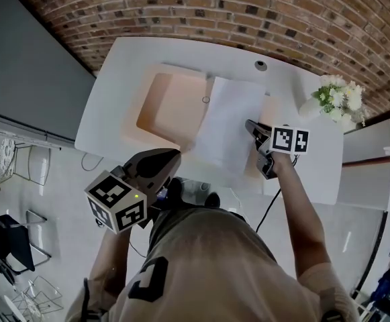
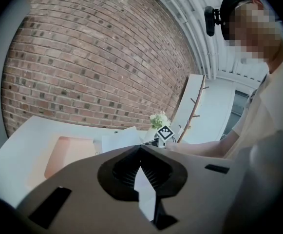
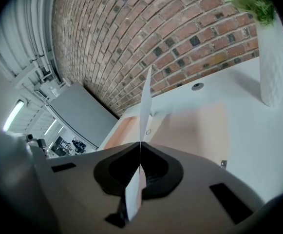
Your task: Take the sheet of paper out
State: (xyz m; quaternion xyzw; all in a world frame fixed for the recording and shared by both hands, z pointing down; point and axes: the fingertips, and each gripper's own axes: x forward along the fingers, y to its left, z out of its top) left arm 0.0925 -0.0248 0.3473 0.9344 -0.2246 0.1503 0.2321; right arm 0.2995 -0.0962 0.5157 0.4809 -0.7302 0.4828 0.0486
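Head view: the sheet (image 1: pixel 228 123) is held just above the folder (image 1: pixel 164 109) on the counter (image 1: pixel 111 92). The jaws of the left gripper (image 1: pixel 176 154) and right gripper (image 1: pixel 250 125) are both clenched on its edges, probably so it lifts flat, without creasing.

the table (image 1: pixel 107 113) is white with a curved edge. a pale orange thing (image 1: pixel 171 106), maybe an open folder, lies flat in the middle. a white vase (image 1: pixel 309 108) with flowers (image 1: pixel 339 98) stands near the right end. a small round cap (image 1: pixel 260 65) sits by the far edge.
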